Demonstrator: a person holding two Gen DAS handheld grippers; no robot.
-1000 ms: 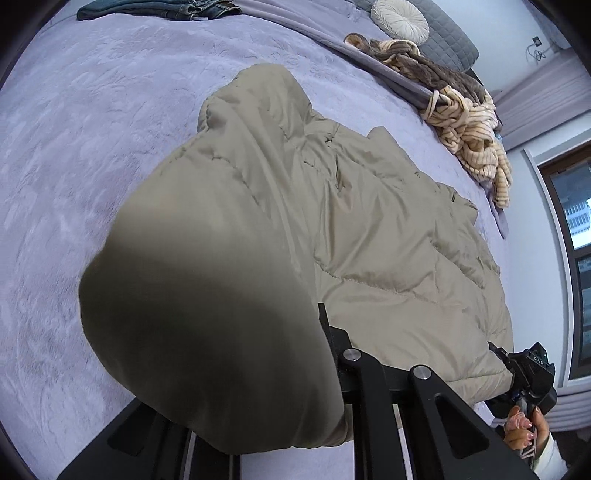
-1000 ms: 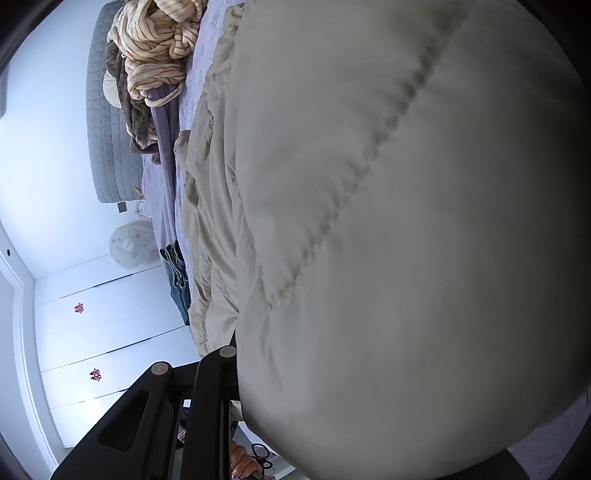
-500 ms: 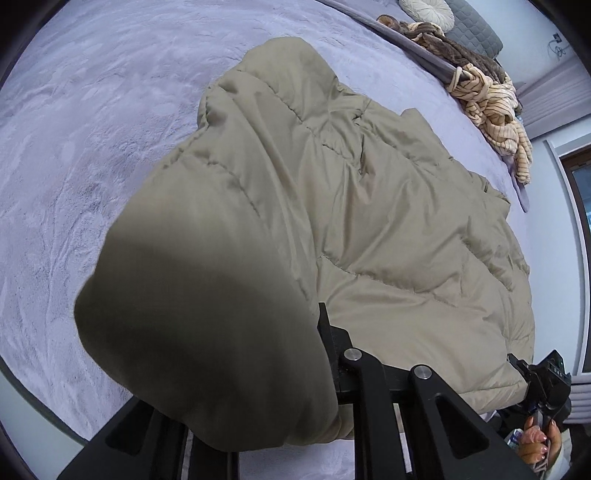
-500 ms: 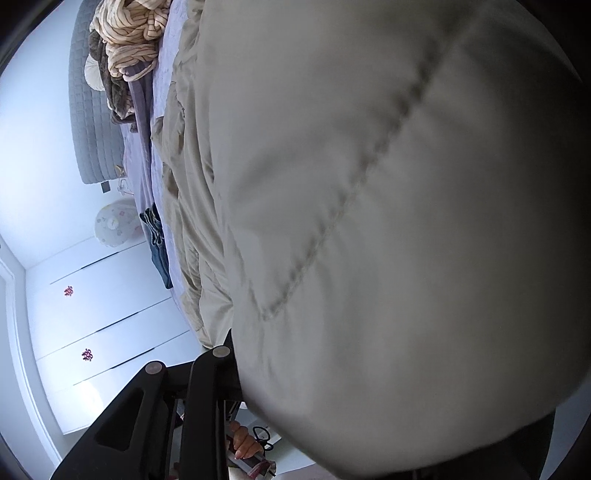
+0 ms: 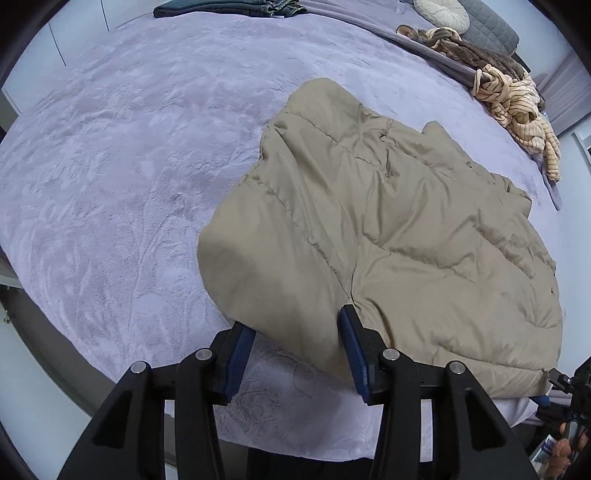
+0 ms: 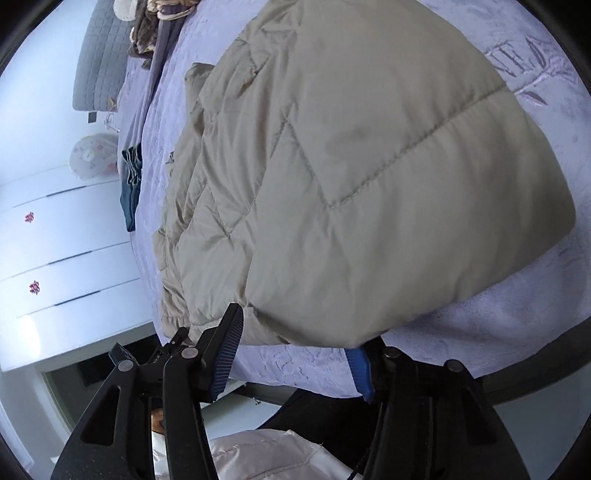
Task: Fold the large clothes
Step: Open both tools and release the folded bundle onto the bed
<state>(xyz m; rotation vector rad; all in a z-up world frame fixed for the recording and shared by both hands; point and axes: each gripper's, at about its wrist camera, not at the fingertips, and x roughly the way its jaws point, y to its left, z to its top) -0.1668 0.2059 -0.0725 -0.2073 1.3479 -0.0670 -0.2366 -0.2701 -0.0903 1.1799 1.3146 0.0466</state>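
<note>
While both the left gripper [image 5: 291, 347] and right gripper [image 6: 295, 354] are opening off its near hem, the quilted jacket [image 5: 388, 229] lies apparently folded once, further folds remaining.

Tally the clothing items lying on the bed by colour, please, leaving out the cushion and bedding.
Beige puffer jacket: 1
Cream striped garment: 1
Brown garment: 1
Blue jeans: 1, possibly a stack; cannot tell
Total: 4

A home bedroom: a wide lilac-covered bed [image 5: 147, 155], grey headboard [image 6: 96, 62], white wardrobe doors [image 6: 55, 240].
</note>
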